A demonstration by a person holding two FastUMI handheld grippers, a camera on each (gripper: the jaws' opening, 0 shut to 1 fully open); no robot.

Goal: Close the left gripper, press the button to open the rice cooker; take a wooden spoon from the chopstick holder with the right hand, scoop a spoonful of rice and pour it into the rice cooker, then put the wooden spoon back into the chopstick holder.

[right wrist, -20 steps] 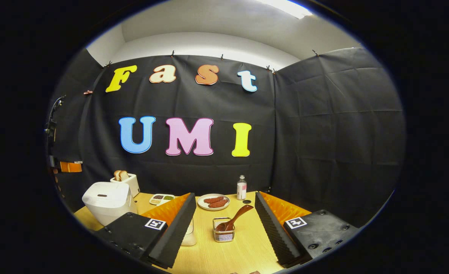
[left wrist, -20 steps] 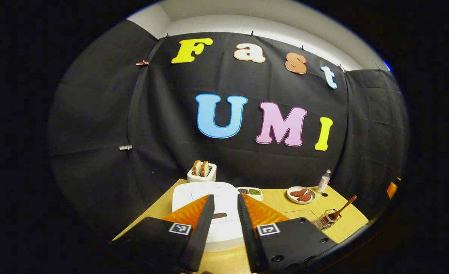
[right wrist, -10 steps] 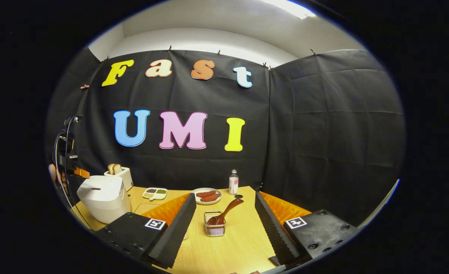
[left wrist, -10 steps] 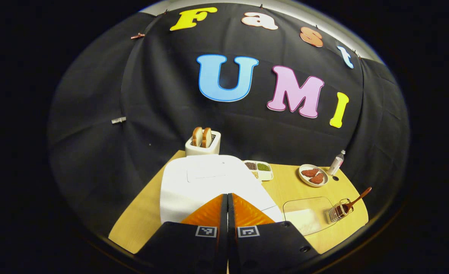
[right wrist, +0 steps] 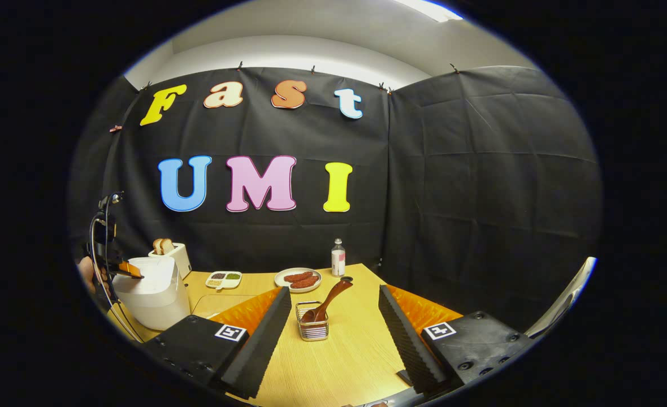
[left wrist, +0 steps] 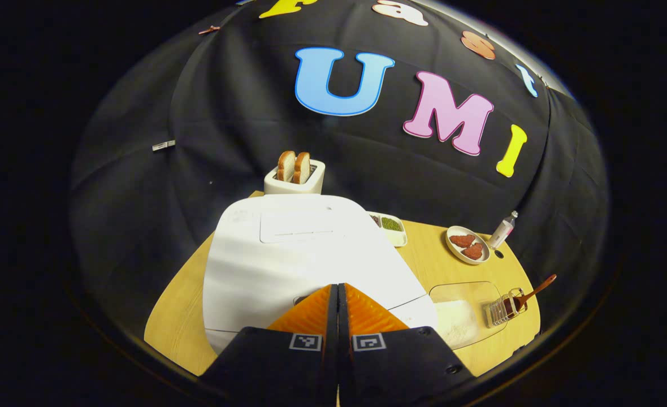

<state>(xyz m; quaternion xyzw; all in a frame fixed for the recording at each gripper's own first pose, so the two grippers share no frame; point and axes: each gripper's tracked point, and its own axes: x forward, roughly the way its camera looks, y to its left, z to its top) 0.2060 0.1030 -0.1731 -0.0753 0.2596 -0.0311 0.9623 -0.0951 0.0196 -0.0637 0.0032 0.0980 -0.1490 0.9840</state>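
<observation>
White plastic of the rice cooker (left wrist: 305, 254) spreads under the left gripper (left wrist: 337, 289), whose fingers are pressed together with nothing between them, their joined tips just at the lid's near edge, where a dark sliver of the button (left wrist: 299, 299) peeks out beside them. The step in hand looks like the button press: the lid lies flat and shut, so the opening is not yet done. The next move calls for a firm push down on that button with the tips, then a lift away so the lid can swing up. The right gripper (right wrist: 333, 316) hovers over the desk (right wrist: 339, 362) with its fingers spread wide and empty, the chopstick holder (right wrist: 312, 329) lying between them farther on, the wooden spoon (right wrist: 326, 299) leaning out of it toward the back. The left gripper view gives what the other lacks: the clear dish of rice (left wrist: 463, 319) sitting between cooker and holder. The right gripper view, in turn, shows the cooker's side and the left gripper at its top edge.
</observation>
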